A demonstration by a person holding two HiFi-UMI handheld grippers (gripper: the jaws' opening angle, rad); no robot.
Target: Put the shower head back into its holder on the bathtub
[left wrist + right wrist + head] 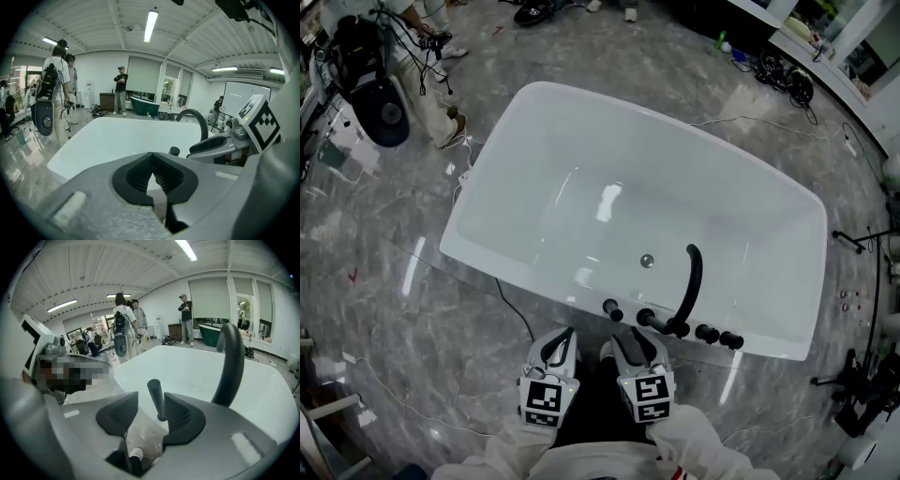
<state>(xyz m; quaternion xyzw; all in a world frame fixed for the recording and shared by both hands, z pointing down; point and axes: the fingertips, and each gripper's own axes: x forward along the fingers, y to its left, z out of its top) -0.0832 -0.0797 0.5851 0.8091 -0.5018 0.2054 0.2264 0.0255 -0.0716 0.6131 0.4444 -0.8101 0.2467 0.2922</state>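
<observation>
The white bathtub [517, 111] lies ahead of me, with a black curved spout [693, 281] and black knobs [612, 308] on its near rim. The black shower head [652, 322] stands upright at the rim beside the spout's foot. My right gripper [623, 337] hovers just short of it, open; in the right gripper view the shower head [157, 401] shows through the gap between the pads, apart from them, and the right gripper [151, 395] holds nothing. My left gripper [563, 339] hangs beside it, shut and empty, its pads [140, 173] meeting at the tips.
Grey marble floor surrounds the tub. Cables [783, 77] and stands [862, 398] lie to the right and behind. A person with a dark backpack [384, 103] stands at the far left; others [121, 89] stand beyond the tub, near a dark green tub [145, 105].
</observation>
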